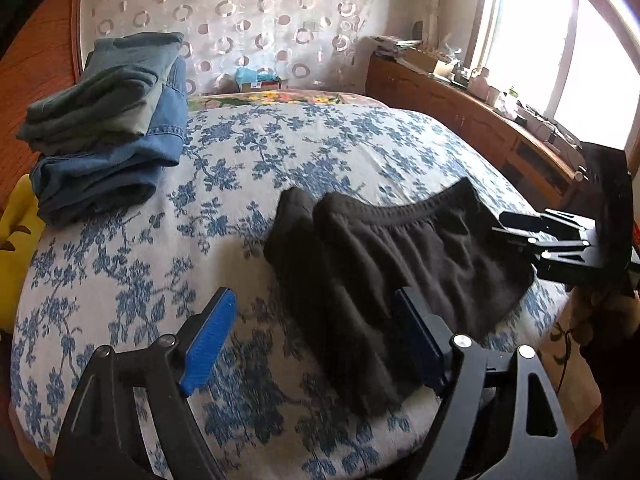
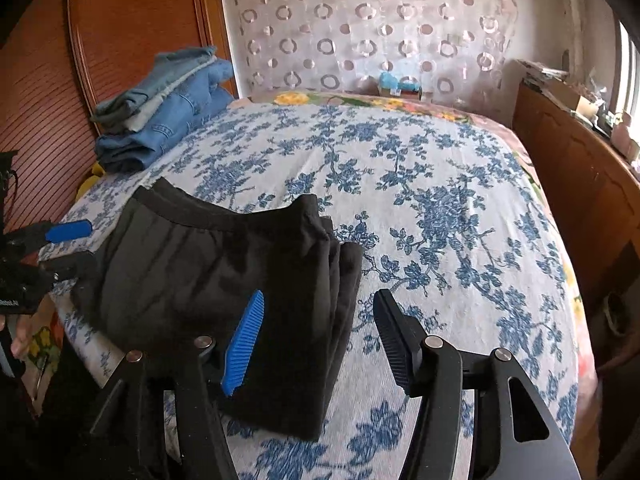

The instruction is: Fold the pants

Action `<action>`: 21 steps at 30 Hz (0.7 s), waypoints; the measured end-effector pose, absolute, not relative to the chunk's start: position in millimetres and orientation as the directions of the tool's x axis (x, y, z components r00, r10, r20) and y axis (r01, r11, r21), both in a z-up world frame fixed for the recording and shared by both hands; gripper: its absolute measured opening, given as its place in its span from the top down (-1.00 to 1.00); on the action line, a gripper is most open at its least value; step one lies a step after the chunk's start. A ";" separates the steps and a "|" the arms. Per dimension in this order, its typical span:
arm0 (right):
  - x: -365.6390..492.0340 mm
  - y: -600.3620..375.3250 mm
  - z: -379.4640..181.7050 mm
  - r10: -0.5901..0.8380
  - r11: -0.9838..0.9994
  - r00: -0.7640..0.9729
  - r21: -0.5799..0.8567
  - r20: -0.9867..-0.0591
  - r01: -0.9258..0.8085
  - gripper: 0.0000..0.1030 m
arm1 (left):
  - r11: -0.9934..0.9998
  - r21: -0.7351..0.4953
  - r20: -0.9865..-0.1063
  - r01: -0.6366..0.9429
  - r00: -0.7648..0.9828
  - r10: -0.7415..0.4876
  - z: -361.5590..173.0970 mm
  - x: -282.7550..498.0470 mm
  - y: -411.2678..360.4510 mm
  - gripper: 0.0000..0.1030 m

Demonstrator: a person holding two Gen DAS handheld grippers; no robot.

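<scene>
Both grippers, left (image 1: 320,344) and right (image 2: 316,340), stood apart, holding nothing. Black pants (image 2: 224,280) lay folded on the bed (image 2: 440,200), apparently released as finished.

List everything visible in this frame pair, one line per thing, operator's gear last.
Black pants: one, black, folded, near edge of the bed, elastic waistband showing.
Folded clothes stack: one pile, blue denim with grey-green on top, far left corner of bed.
Bedspread: one, white with blue flowers, covering the bed.
Wooden cabinet: one, brown, along the window wall, cluttered top.
Curtain: one, pale with ring pattern, behind the bed.
Left gripper: jaws open, nothing gripped.
Right gripper: jaws open over the pants' edge.
</scene>
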State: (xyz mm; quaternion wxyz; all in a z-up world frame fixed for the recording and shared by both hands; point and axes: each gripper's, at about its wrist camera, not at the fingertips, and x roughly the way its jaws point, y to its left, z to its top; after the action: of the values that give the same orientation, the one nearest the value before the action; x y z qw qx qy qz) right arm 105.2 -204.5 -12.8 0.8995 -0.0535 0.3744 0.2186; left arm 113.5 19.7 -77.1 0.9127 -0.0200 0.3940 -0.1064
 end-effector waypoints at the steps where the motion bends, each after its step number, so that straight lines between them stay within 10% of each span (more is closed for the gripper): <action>1: 109.3 -202.8 -13.8 0.350 0.899 0.621 0.066 -0.701 -0.432 -0.14 | 0.977 -0.120 -0.717 0.177 0.665 -0.209 -77.4 117.9 20.4 -0.58; 21: 135.8 -191.2 -25.3 0.334 0.899 0.610 0.048 -0.718 -0.436 -0.14 | 0.969 -0.138 -0.743 0.204 0.626 -0.238 -90.7 181.6 28.1 -0.58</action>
State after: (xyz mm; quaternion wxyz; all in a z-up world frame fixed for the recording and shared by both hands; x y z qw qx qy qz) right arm 135.8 -191.2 -25.3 0.8949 -0.0658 0.3853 0.2152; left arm 181.6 28.1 -90.7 0.9013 -0.0204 0.4149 -0.1226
